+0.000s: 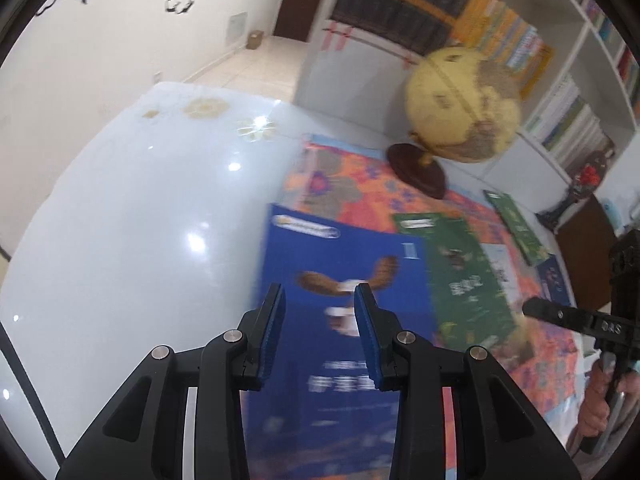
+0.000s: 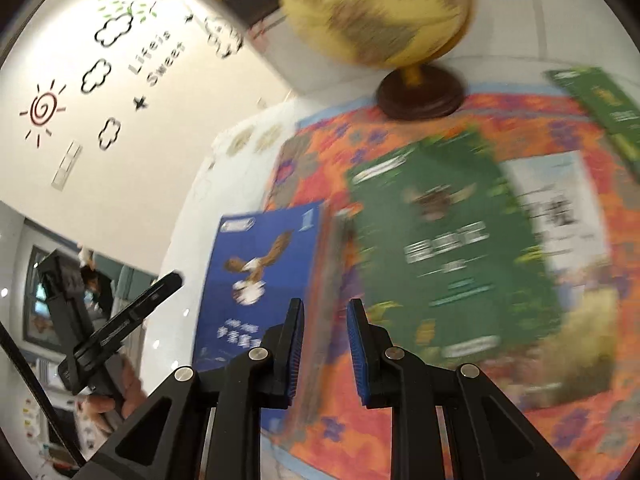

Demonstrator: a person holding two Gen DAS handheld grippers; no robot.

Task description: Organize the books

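Approach step judged; no book gripped yet. Left tool [image 1: 320, 304] held wide, empty, blue book [image 1: 344, 280] flat on worktop [image 1: 140, 220] directly beneath. Right tool [image 2: 325, 322] parted, empty; green book [image 2: 448, 248] ahead, slightly right, on patterned mat [image 2: 560, 432]. Next judged needed: descent to book edge, closing.

Bright indoor light, glare spots on the glossy table [image 1: 120, 220], heavy motion blur, fisheye-curved edges.

Bare white table [image 1: 132, 208] left of the blue book [image 1: 332, 280]; globe [image 1: 460, 104] blocks the far side.
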